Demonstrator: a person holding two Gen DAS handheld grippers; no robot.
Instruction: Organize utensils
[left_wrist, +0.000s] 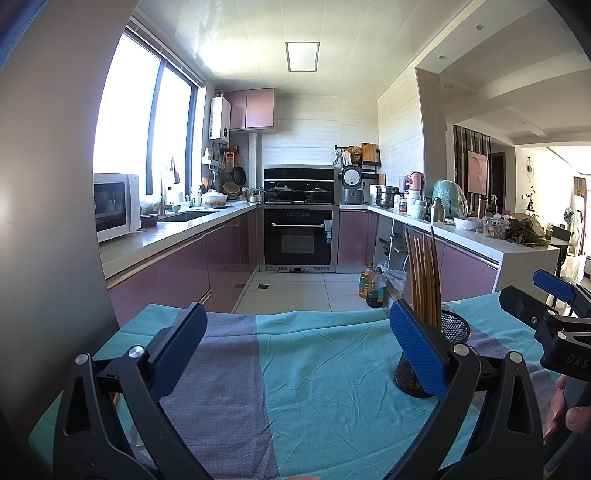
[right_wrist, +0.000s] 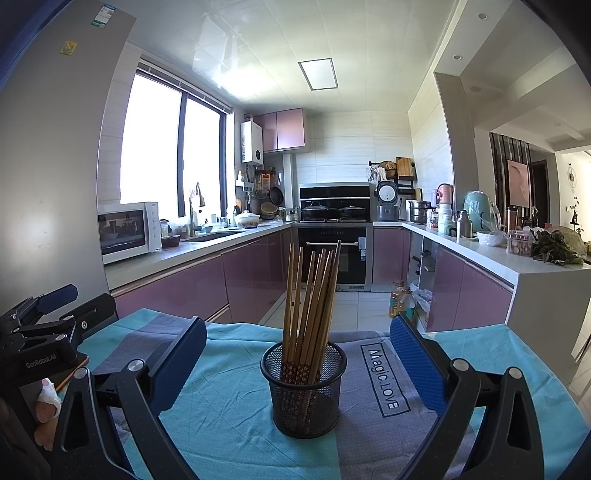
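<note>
Both tools hang over the cloth-covered table (right_wrist: 229, 413), and nothing is in either grasp. The right gripper (right_wrist: 298, 363) has its blue pads spread wide, and squarely between them stands the black mesh holder (right_wrist: 303, 398), upright on the teal and grey tablecloth (right_wrist: 221, 387). Inside it a bundle of wooden chopsticks (right_wrist: 312, 295) fans upward, tips leaning slightly to the right (patterned ends down in the mesh). The pads sit apart from the holder on both sides, touching nothing. Printed lettering "Magic.LOVE" (right_wrist: 384, 376) runs along the grey stripe just right of the holder.

Over on the left wrist view, the left gripper (left_wrist: 295, 354) is equally wide, its fingers framing bare cloth. The same holder sits behind its right-hand pad, partly hidden by it, chopsticks rising above. The right gripper shows at the far right edge of that view.

Behind the table: purple kitchen cabinets (right_wrist: 177, 288), an oven (right_wrist: 332, 254), a white microwave (right_wrist: 125, 232).
</note>
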